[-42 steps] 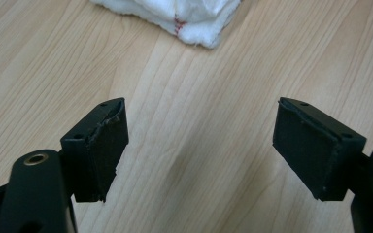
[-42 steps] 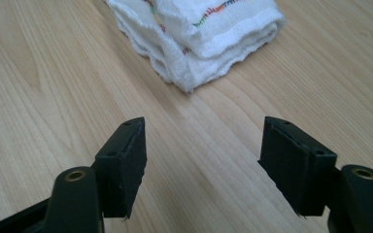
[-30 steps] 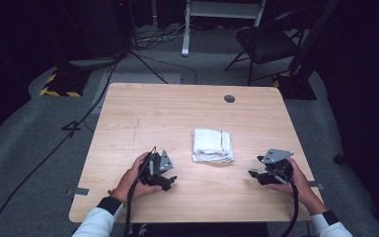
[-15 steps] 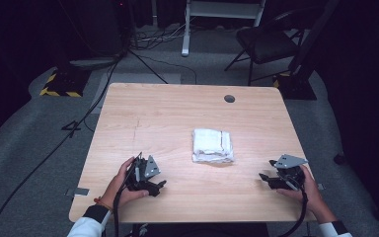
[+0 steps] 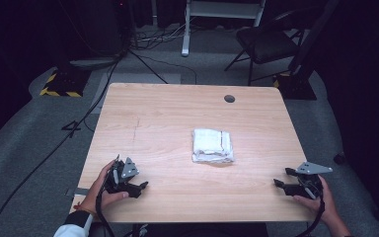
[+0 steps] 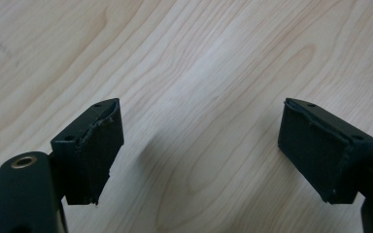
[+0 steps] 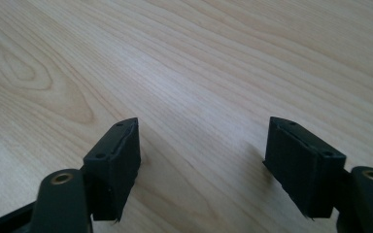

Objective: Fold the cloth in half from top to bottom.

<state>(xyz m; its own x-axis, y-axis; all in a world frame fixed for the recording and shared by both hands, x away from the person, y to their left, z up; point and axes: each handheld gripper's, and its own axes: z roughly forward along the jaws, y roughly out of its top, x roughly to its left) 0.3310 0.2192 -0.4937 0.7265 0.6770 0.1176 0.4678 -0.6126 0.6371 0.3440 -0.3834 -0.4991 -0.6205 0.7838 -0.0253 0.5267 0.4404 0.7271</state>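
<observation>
Cloth (image 5: 212, 146) lies folded at mid-table, well apart from both the left gripper (image 5: 140, 187) and the right gripper (image 5: 280, 178), each with jaws apart and empty, the right's just opening wider; folding looks finished, with only parking the tools left.

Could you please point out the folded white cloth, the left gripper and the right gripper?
folded white cloth (image 5: 212, 146), high view, middle of its top face.
left gripper (image 5: 141, 187), high view, midway between its fingertips, which stand apart.
right gripper (image 5: 282, 177), high view, midway between its fingertips, which stand apart.
</observation>
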